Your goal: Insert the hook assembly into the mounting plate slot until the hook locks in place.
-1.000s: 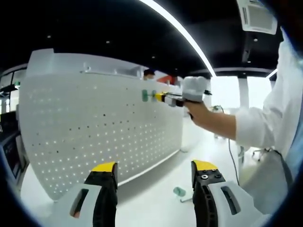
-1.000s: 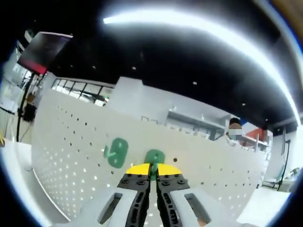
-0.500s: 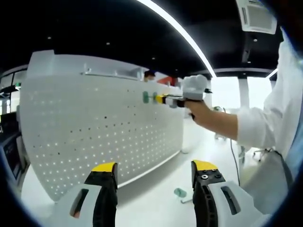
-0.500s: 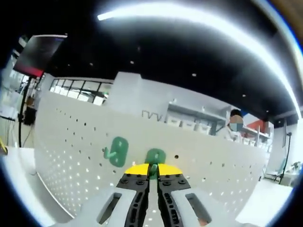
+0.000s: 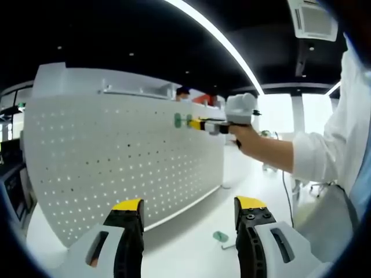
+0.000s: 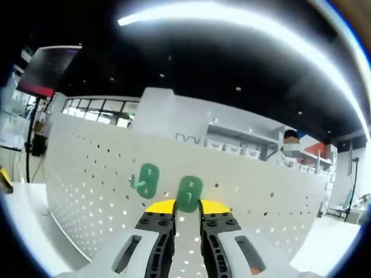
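Green plastic marks the job: two hooks sit side by side high on the white pegboard, and the nearer hook stands just ahead of the right gripper, whose jaws are spread with a gap between the yellow tips and nothing pinched. The second hook hangs just to its side. By the look of it the insertion is done and this is the release step; whether the hook has truly locked cannot be told, so the next move calls for drawing the gripper straight back off the board without catching the hook. In the left gripper view the right gripper reaches to the board near its upper edge, with free air behind it. The left gripper hangs low and well apart, jaws wide and empty, over the bench, where a spare hook lies.
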Tool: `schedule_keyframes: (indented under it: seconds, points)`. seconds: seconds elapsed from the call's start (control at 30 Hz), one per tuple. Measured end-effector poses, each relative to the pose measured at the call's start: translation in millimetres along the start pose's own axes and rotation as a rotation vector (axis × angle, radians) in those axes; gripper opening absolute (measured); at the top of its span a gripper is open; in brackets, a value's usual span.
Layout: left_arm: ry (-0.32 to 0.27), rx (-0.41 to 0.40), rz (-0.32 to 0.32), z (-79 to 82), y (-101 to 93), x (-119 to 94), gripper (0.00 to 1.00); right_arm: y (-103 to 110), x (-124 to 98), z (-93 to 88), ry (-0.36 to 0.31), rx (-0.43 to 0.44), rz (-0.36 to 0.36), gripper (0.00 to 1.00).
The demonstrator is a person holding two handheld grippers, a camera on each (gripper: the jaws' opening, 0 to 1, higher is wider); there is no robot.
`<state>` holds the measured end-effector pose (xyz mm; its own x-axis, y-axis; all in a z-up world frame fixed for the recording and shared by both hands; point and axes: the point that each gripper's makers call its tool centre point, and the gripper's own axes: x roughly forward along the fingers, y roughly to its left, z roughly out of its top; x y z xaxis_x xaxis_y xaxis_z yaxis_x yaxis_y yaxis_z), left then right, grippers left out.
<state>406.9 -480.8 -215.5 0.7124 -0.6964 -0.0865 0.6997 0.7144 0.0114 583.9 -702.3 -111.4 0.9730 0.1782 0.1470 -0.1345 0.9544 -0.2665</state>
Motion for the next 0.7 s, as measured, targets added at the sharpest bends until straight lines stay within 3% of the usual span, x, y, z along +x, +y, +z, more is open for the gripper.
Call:
schedule_keyframes:
  seconds: [0.33, 0.7]
  points:
    - [-0.008, 0.005, 0.003, 2.4, -0.1, -1.8, 0.65, 4.8, -12.1, 1.4, 0.001, 0.023, 0.024, 0.31]
    - [0.003, 0.010, 0.001, -0.5, -0.5, -0.7, 0.64, 14.2, -30.0, 3.7, 0.008, 0.029, 0.072, 0.30]
